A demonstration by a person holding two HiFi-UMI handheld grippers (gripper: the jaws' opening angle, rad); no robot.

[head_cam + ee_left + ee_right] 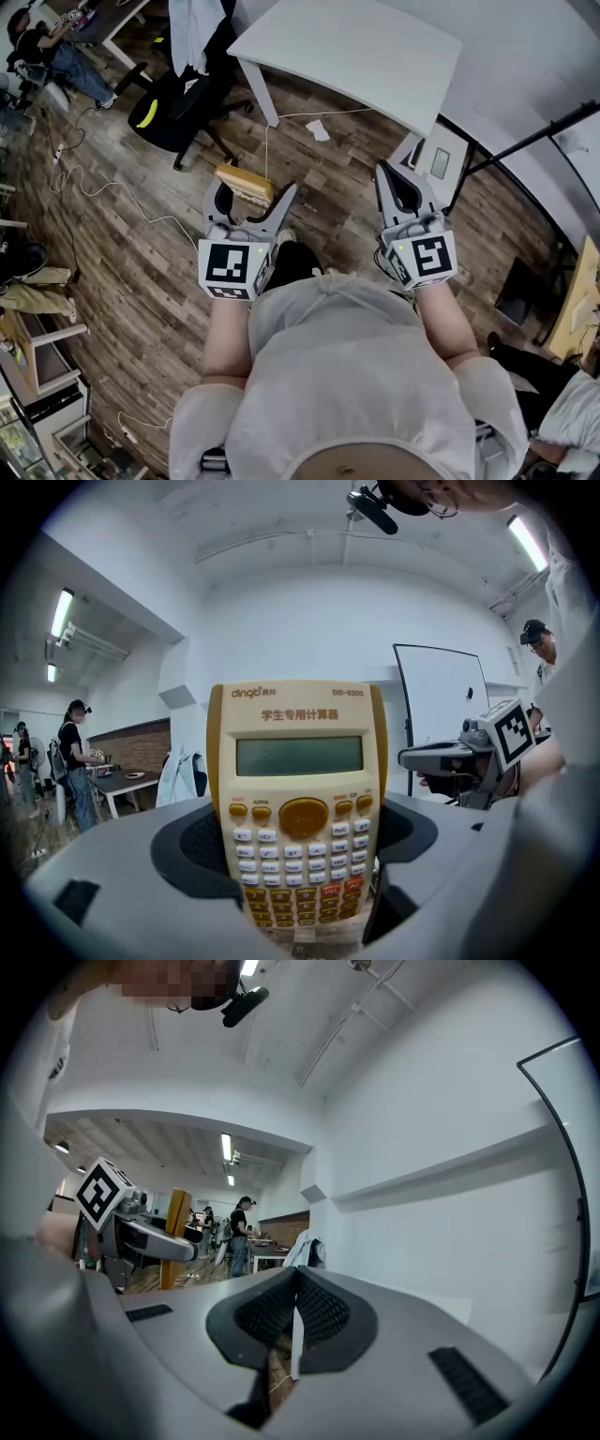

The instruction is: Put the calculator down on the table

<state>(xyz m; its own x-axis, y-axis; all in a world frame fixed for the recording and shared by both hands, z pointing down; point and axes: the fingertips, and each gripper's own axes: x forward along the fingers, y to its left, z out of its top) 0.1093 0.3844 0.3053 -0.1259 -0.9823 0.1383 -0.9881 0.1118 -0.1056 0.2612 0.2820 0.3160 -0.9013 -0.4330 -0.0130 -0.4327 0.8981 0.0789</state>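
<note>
A yellow-and-cream calculator (295, 761) stands upright between the jaws of my left gripper (295, 850), its keys and screen facing the camera. The jaws stand wide and press on its two long edges. In the head view the left gripper (251, 194) holds the calculator (240, 178) level above the wooden floor, short of the white table (375, 56). My right gripper (392, 178) hovers alongside at the same height, its jaws shut on nothing. The ribbed pads (319, 1312) meet in the right gripper view, where the calculator (175, 1237) also shows edge-on at the left.
The white table's near leg (265, 103) stands just ahead of the left gripper. A black office chair (178, 108) with clothes on it stands at the left. White cables (103, 192) and a paper scrap (319, 129) lie on the floor. A black stand (525, 141) crosses at the right.
</note>
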